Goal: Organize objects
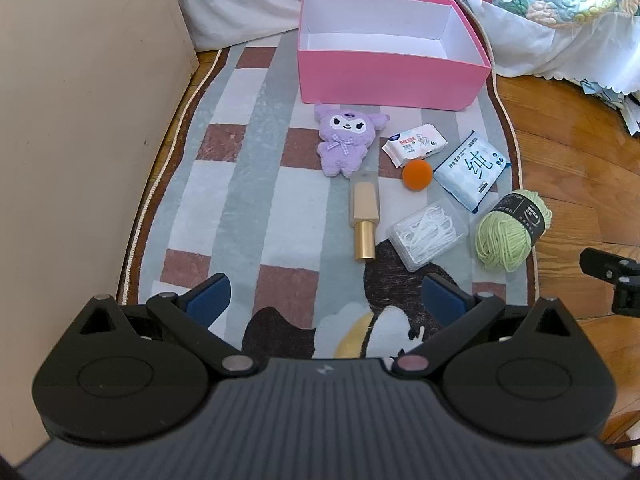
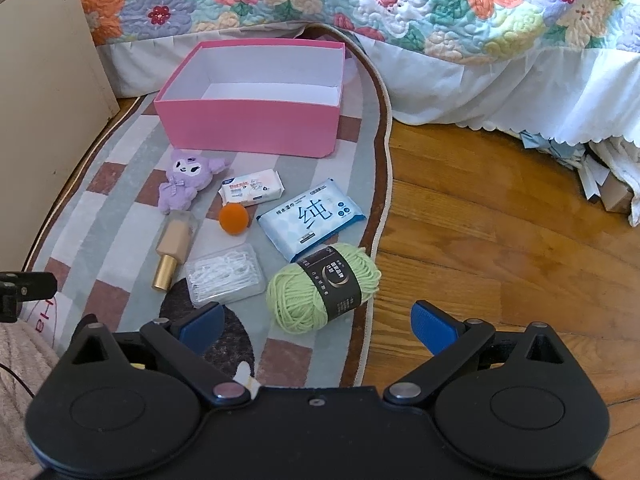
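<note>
We hold both claws spread wide and empty over the rug [image 1: 248, 184]: left claw [image 1: 326, 300], right claw [image 2: 316, 322]. The box [image 1: 384, 80] stands by the bed; plush [image 1: 346, 140], ball [image 1: 417, 175], and yarn [image 2: 322, 286] lie before it.

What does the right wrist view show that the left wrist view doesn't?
Only the right wrist: the right tongs open, a knit sleeve and a wide stretch of floral quilt.
Only the left wrist: the left tongs open and the rug's cartoon print.
Both: the empty pink box, purple plush, orange ball, green yarn.
</note>
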